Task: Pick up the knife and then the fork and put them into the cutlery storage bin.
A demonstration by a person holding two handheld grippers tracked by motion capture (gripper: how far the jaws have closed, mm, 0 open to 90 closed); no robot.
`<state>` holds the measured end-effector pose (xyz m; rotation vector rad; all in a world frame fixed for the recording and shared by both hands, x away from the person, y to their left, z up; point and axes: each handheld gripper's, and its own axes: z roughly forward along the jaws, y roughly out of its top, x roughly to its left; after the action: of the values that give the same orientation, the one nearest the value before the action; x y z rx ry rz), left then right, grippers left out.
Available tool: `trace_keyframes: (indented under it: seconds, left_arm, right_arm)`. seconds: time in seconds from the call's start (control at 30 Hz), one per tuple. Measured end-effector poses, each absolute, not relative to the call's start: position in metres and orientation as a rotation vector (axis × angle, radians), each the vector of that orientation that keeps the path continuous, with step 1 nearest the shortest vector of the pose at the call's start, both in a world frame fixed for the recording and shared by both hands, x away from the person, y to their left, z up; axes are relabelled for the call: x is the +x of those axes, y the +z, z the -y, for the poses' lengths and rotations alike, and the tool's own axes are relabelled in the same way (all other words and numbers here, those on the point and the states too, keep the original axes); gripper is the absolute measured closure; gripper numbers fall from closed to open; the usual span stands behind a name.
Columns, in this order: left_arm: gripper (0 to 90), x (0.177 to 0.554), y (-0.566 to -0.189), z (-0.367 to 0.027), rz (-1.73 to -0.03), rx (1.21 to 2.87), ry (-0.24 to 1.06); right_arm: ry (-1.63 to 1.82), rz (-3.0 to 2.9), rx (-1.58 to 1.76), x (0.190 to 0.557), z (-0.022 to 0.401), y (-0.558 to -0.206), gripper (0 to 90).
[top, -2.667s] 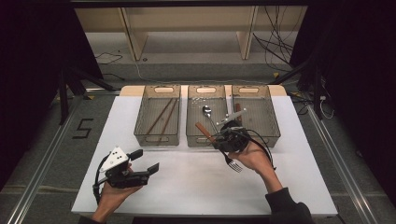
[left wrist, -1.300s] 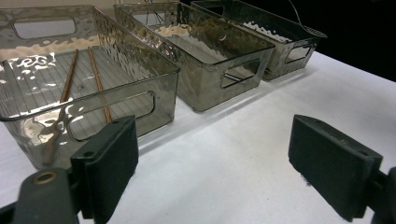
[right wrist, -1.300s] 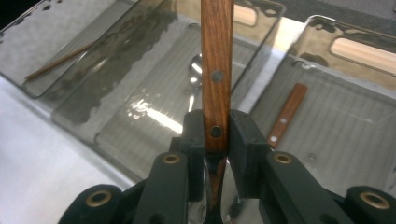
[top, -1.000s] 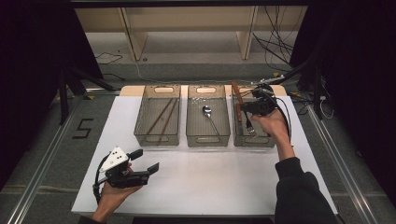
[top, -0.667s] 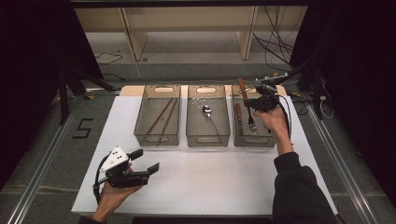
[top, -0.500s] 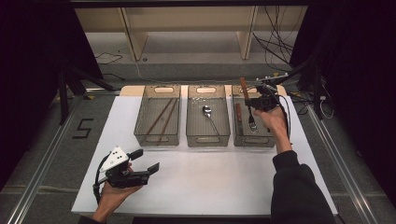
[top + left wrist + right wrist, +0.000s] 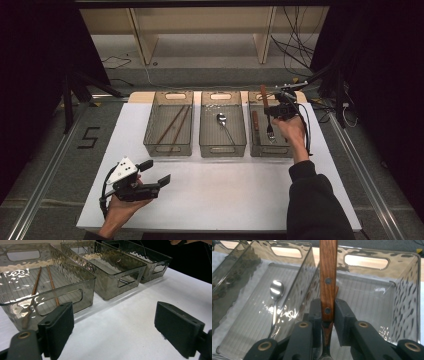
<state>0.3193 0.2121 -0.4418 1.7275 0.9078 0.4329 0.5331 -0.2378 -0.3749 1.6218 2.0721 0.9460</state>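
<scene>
Sorting looks well along: chopsticks (image 7: 172, 127) lie in the left bin (image 7: 150, 125), a spoon (image 7: 223, 122) in the middle bin (image 7: 206, 125), and one wooden-handled utensil (image 7: 255, 120) already rests in the right bin (image 7: 290, 150). Now the right gripper (image 7: 272, 112) hangs over that bin, jaws pinched narrow on a wooden-handled fork (image 7: 328, 277), tines aimed down inside. What's left, I'd say: lower and release. The left gripper (image 7: 156, 172) waits near the table's (image 7: 225, 195) front edge, jaws wide, holding nothing.
</scene>
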Motion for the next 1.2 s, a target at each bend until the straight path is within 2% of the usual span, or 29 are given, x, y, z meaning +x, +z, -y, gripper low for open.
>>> trace_keyframes:
  seconds: [0.67, 0.77, 1.0, 1.2]
  left_arm:
    - [15.7, 0.319, -0.442, -0.212, -0.908, 1.729, 0.434]
    - [15.7, 0.319, -0.442, -0.212, -0.908, 1.729, 0.434]
    - [15.7, 0.319, -0.442, -0.212, -0.908, 1.729, 0.433]
    - [15.7, 0.319, -0.442, -0.212, -0.909, 1.73, 0.433]
  right_arm:
    - [0.9, -2.09, 1.712, 0.533, 0.242, -0.404, 76.0]
    - [0.92, -2.094, 1.735, 0.533, 0.243, -0.405, 66.8]
    - [0.927, -2.096, 1.728, 0.531, 0.244, -0.401, 59.7]
    - [0.966, -2.112, 1.69, 0.524, 0.241, -0.396, 50.2]
